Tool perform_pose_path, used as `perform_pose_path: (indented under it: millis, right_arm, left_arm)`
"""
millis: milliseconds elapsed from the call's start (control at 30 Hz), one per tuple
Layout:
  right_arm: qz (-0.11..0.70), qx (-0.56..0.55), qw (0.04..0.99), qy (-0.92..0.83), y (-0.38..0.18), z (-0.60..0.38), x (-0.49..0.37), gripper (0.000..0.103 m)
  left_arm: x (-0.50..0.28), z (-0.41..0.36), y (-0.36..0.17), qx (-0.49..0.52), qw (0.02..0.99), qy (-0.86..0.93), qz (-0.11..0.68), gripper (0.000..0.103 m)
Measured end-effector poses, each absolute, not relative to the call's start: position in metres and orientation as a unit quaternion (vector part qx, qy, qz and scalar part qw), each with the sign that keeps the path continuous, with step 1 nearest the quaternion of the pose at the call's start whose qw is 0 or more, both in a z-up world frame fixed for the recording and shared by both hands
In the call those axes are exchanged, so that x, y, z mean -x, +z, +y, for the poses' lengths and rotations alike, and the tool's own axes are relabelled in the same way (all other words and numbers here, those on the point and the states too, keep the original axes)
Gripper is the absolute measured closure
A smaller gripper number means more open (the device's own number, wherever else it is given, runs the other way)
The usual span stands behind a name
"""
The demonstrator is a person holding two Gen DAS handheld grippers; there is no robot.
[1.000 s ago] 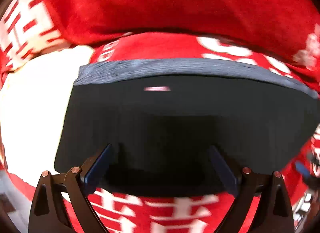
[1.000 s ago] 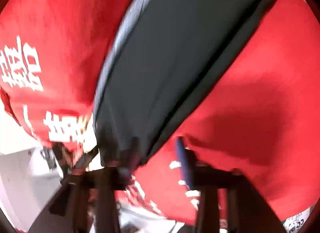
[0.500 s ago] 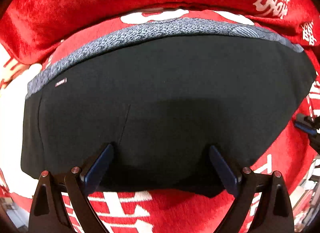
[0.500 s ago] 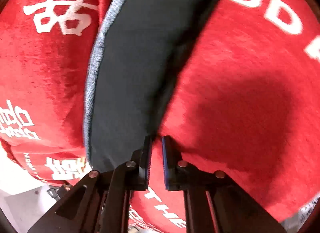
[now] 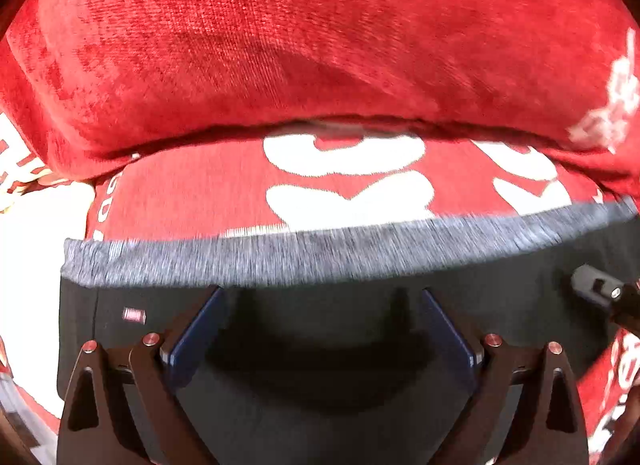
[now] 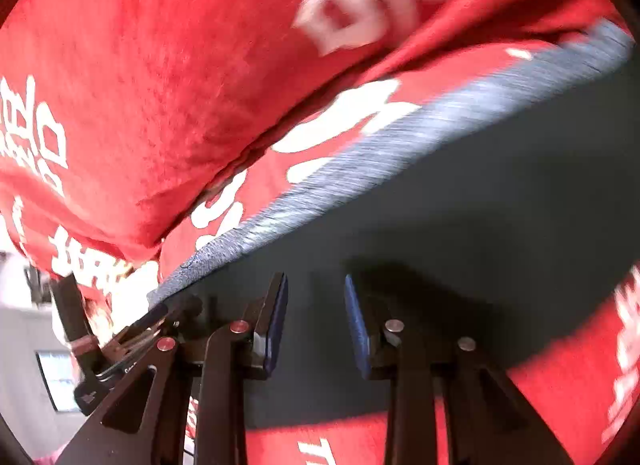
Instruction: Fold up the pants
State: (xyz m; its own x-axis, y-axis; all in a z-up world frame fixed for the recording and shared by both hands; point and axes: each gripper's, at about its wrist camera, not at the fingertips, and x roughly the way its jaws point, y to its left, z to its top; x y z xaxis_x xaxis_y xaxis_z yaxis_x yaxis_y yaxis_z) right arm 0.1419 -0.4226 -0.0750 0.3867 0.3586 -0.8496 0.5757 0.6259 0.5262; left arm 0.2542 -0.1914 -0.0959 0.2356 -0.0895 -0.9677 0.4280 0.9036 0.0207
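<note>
Red plush printed blanket (image 5: 320,45) bears soft, limp black pants (image 6: 480,205); grip the grey waistband (image 5: 320,261) at twelve o'clock; left gripper (image 5: 320,329) released, right gripper (image 6: 316,317) opening, both empty.

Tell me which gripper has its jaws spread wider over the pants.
The left gripper: its jaws stand far apart above the black pants. The right gripper shows a narrower gap, now opening, gripping nothing.
</note>
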Motion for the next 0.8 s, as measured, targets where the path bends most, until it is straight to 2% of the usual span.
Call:
perform_pose_path:
  millis: [100, 233, 333, 533, 667, 800]
  right_arm:
    - [0.555, -0.394, 0.729, -0.063, -0.093, -0.412, -0.172, 0.070]
    - [0.538, -0.371, 0.749, -0.112, -0.097, -0.433, -0.170, 0.082]
    - [0.538, -0.345, 0.749, -0.173, -0.085, -0.456, -0.162, 0.080]
    - [0.554, -0.344, 0.734, -0.189, -0.056, -0.479, -0.110, 0.078]
    - [0.607, -0.262, 0.730, -0.175, -0.059, -0.458, -0.073, 0.078]
    - [0.604, -0.221, 0.745, -0.179, -0.051, -0.442, -0.038, 0.078]
  left_arm:
    - [-0.263, -0.188, -0.116, -0.142, 0.772, -0.141, 0.604, 0.006]
    - [-0.262, -0.186, -0.116, -0.142, 0.776, -0.150, 0.596, 0.006]
    - [-0.262, -0.188, -0.111, -0.148, 0.770, -0.151, 0.603, 0.006]
    - [-0.241, -0.198, -0.085, -0.156, 0.760, -0.181, 0.605, 0.006]
    - [-0.202, -0.221, -0.082, -0.176, 0.742, -0.218, 0.608, 0.006]
    - [-0.157, -0.233, -0.099, -0.194, 0.708, -0.235, 0.638, 0.006]
